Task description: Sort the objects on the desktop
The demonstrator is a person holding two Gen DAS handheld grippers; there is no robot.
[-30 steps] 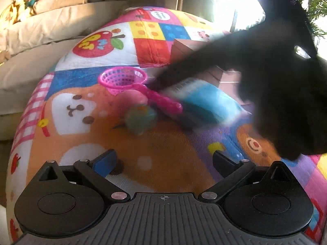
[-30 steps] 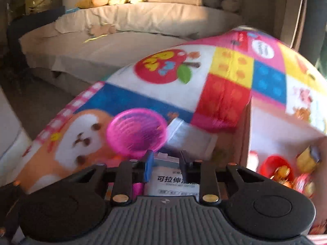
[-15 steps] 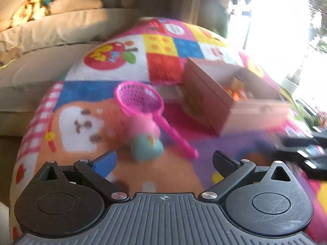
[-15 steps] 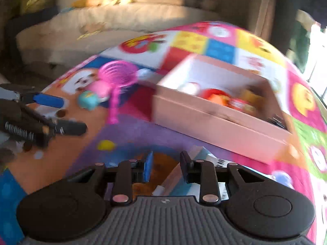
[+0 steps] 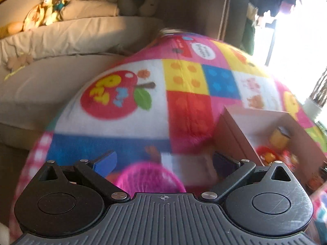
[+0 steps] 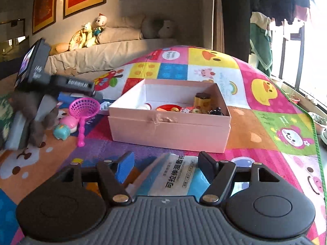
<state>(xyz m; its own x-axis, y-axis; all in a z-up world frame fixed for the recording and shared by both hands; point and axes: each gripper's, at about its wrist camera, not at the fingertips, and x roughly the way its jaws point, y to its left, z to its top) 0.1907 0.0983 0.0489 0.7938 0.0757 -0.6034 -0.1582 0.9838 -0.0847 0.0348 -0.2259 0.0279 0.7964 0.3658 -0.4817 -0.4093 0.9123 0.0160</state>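
the pink box (image 6: 169,130) sits on the mat (image 6: 265,122). only the right view shows the blue packet (image 6: 175,179) between the released right claw (image 6: 165,168). the left claw (image 5: 163,163), also released, hangs over the pink net (image 5: 151,177).

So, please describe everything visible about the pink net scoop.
The pink net scoop looks like plastic: a round mesh basket with a straight handle that ends in a small knob. It lies on the play mat, left of the pink box, handle pointing toward the camera. A pink and teal toy lies against it.
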